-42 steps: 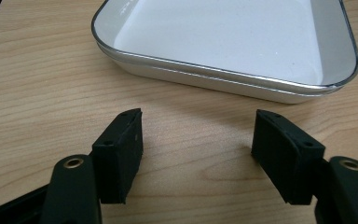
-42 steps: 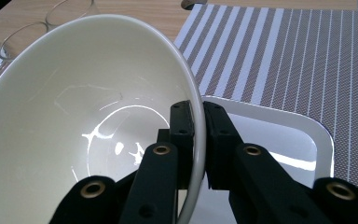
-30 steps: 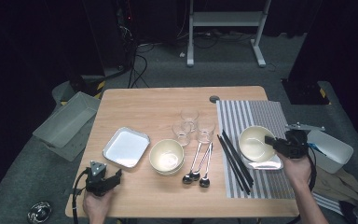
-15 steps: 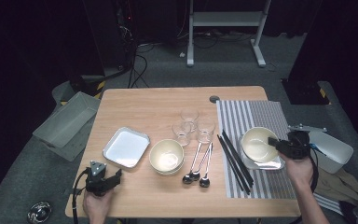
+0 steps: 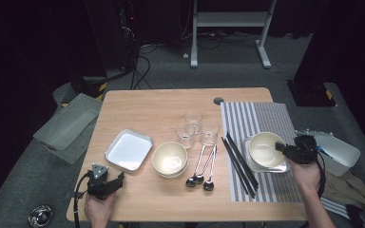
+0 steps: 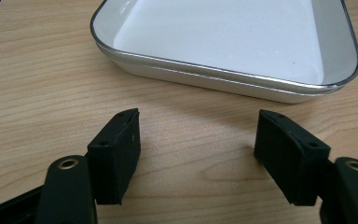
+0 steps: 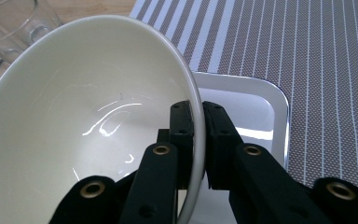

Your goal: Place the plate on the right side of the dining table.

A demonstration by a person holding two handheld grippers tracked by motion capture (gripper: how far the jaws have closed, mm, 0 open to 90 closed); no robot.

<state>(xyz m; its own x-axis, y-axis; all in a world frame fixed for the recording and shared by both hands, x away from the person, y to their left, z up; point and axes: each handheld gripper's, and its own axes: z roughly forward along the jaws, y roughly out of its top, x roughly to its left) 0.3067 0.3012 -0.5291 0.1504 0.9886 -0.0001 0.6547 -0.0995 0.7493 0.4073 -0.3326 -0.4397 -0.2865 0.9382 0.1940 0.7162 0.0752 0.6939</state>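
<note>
The right gripper (image 7: 198, 140) is clamped on the rim of a cream bowl (image 7: 84, 121), one jaw inside and one outside. The bowl tilts over a small white tray (image 7: 261, 116) that lies on the striped placemat (image 7: 317, 60). The left gripper (image 6: 196, 154) stands wide apart and holds nothing, resting on the table (image 6: 42, 93) just before another white tray (image 6: 223, 42). No writing can be read.

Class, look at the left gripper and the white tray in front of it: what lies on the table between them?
Nothing: in the left gripper view, bare wood lies between the open left gripper and the white tray. The high view agrees.
</note>
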